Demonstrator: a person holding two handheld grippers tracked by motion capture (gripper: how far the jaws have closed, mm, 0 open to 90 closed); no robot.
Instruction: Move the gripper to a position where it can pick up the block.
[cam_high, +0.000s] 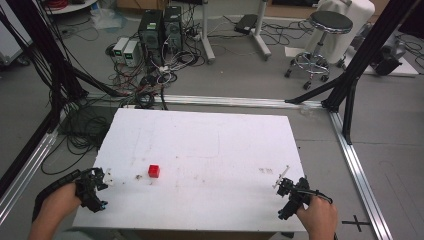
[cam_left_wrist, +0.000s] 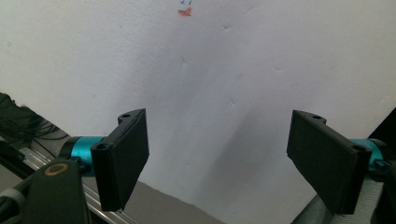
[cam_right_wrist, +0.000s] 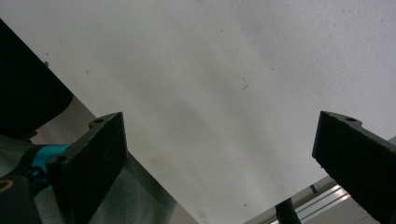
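High view: red cube (cam_high: 154, 171) on table (cam_high: 210, 145)

forearms (cam_high: 47, 220) cropped, table smudges (cam_high: 266, 171) illegible

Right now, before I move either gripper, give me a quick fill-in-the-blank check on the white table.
1. The small cube on the white foam-board table is coloured ____.
2. The cube lies nearer the ____ gripper.
3. The left gripper has its jaws ____, nothing between them.
4. The right gripper hangs over the table's ____ edge.

Missing words: red; left; open; near
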